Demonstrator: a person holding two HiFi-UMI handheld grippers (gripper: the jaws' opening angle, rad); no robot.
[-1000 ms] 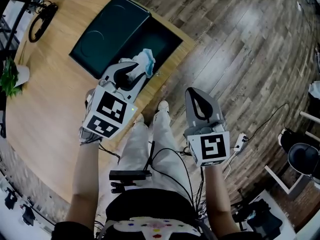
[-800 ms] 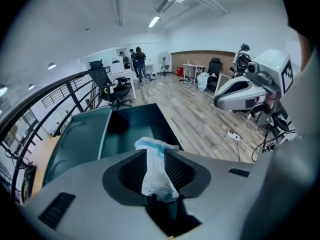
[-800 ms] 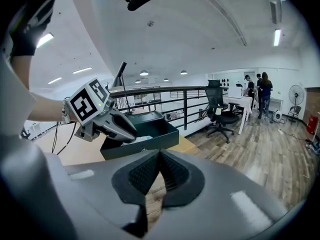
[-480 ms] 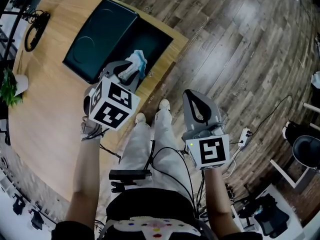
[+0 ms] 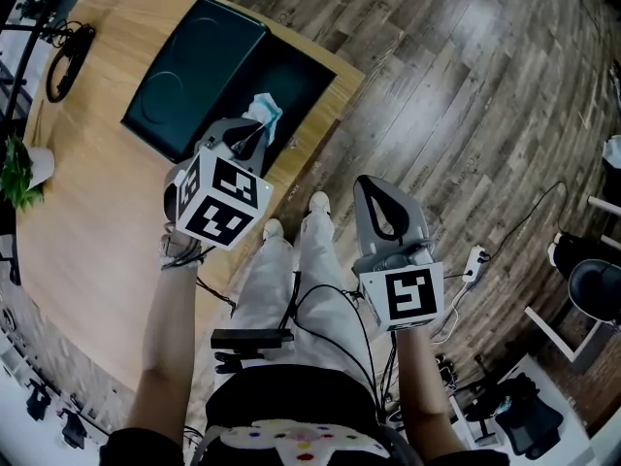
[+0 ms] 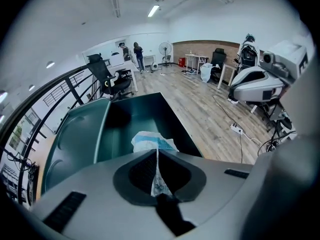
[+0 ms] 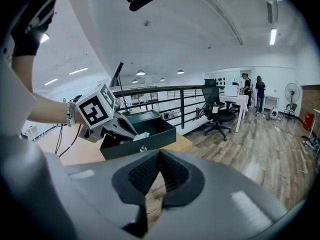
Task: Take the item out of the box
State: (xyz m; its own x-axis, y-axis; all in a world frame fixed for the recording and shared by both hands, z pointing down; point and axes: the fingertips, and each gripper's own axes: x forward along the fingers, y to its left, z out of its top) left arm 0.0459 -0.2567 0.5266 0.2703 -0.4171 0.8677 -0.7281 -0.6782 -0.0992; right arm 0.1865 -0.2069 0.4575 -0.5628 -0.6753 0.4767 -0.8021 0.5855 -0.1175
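Note:
A dark green box (image 5: 296, 71) lies open on the wooden table, its lid (image 5: 189, 66) flipped back to the left. My left gripper (image 5: 254, 132) is shut on a white and blue plastic packet (image 5: 264, 113), held just above the near rim of the box. In the left gripper view the packet (image 6: 152, 141) sticks out past the closed jaws, over the box interior (image 6: 135, 121). My right gripper (image 5: 385, 202) is shut with nothing in it, off the table over the floor. From the right gripper view, the box (image 7: 142, 134) and the left gripper (image 7: 131, 132) are to the left.
The round-edged wooden table (image 5: 87, 212) holds a small plant (image 5: 17, 163) and a black cable loop (image 5: 70, 51) at the left. My legs and a cable (image 5: 301, 289) are below. A power strip (image 5: 471, 272) lies on the plank floor at right.
My left gripper has moved slightly up and left with the packet held in it, staying near the box's near rim. The right gripper has barely moved.

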